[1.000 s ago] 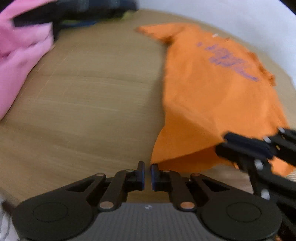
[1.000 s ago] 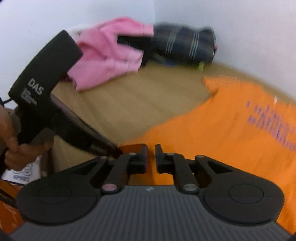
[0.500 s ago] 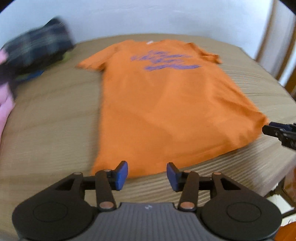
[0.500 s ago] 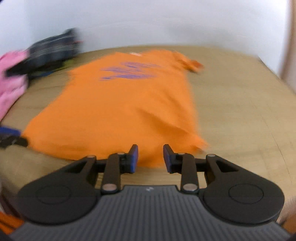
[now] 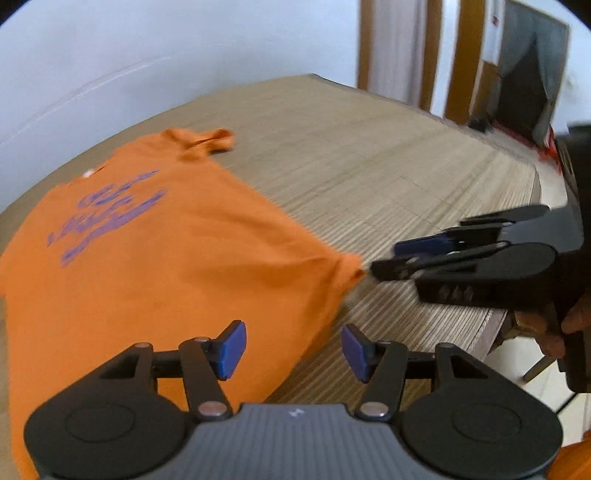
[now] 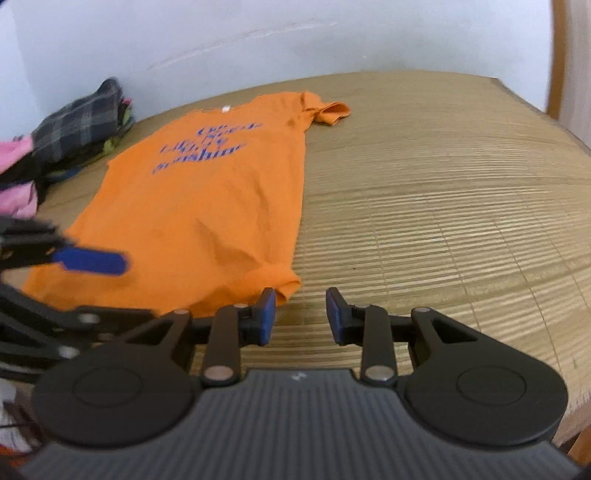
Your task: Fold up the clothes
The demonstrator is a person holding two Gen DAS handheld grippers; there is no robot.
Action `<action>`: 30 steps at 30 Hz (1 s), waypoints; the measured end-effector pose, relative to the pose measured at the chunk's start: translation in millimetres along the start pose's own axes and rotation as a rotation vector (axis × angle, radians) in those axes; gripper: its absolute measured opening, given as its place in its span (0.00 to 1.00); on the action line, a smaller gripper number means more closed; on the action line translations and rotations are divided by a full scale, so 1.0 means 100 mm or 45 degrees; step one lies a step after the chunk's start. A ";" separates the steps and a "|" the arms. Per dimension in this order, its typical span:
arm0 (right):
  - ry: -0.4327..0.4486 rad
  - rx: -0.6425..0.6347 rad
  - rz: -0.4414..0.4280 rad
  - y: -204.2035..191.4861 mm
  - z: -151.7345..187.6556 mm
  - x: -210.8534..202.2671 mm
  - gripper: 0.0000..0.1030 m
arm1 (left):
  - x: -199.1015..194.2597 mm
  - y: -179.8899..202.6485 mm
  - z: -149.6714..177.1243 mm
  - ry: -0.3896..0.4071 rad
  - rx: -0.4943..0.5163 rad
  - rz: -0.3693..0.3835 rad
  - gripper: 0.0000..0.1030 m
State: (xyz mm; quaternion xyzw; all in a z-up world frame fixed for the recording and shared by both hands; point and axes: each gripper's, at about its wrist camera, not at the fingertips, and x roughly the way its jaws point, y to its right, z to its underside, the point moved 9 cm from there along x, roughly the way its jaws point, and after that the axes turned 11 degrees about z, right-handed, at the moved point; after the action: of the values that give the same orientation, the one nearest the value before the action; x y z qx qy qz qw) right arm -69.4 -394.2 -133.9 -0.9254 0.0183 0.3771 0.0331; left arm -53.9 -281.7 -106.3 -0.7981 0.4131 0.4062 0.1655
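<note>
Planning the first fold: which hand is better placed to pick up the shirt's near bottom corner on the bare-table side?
Right. The right tool hangs open just beside that corner of the orange shirt, nothing between its fingers. The left tool, jaws opening, sits over the hem's middle.

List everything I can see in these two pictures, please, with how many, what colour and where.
T-shirt: one, orange with blue lettering, spread flat on the mat, collar toward the wall.
Mat: one, tan woven, under the T-shirt.
Clothes pile: one heap, dark plaid, pink and green pieces, at the mat's far left corner by the wall.
Wall: pale, behind the mat.
Doorway: wooden frames and a pale curtain, far right in the left view.
Left gripper: black with blue pads, jaws opening, nothing between them, over the T-shirt's hem.
Right gripper: black with blue pads, open, empty, beside the T-shirt's near right corner.
Hand: one, holding the right gripper's handle.
</note>
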 end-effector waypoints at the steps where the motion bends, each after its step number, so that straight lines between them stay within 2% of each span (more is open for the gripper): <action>1: -0.008 -0.020 -0.009 0.04 0.00 0.03 0.31 | 0.09 0.06 -0.04 -0.006 0.016 -0.027 0.58; 5: 0.004 -0.036 -0.069 0.14 0.00 0.03 0.31 | 0.37 0.16 -0.08 -0.034 0.040 -0.106 0.56; 7: 0.004 -0.035 -0.088 0.18 -0.01 0.06 0.32 | 0.44 0.17 -0.10 -0.028 0.027 -0.126 0.36; 8: 0.002 -0.035 -0.100 0.21 0.00 0.07 0.32 | 0.46 0.17 -0.11 -0.033 0.009 -0.120 0.09; 9: -0.003 -0.034 -0.112 0.23 -0.01 0.09 0.32 | 0.47 0.16 -0.12 -0.041 -0.015 -0.106 0.05; 12: -0.002 -0.040 -0.165 0.25 -0.04 0.12 0.32 | 0.40 0.04 -0.17 -0.015 -0.118 -0.109 0.04; 17: -0.003 -0.058 -0.324 0.14 -0.09 0.14 0.32 | 0.14 -0.12 -0.19 0.022 -0.200 -0.206 0.04; 20: 0.032 -0.020 -0.379 0.01 -0.17 0.13 0.32 | -0.01 -0.27 -0.17 0.038 -0.260 -0.297 0.05; 23: 0.041 0.019 -0.477 -0.15 -0.25 0.15 0.33 | -0.05 -0.43 -0.08 -0.006 -0.306 -0.384 0.05; 25: 0.033 0.002 -0.490 -0.24 -0.25 0.20 0.35 | -0.04 -0.52 0.00 -0.045 -0.339 -0.418 0.05; 28: 0.039 -0.035 -0.473 -0.30 -0.24 0.26 0.36 | -0.07 -0.52 0.06 -0.059 -0.348 -0.403 0.09; 30: 0.048 -0.056 -0.465 -0.32 -0.23 0.27 0.36 | -0.07 -0.46 0.06 -0.048 -0.332 -0.354 0.10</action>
State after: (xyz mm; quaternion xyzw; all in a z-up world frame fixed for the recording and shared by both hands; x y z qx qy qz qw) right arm -32.1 -364.3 -134.7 -0.9208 -0.1576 0.3477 0.0806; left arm -22.8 -247.2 -107.7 -0.8544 0.2396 0.4445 0.1228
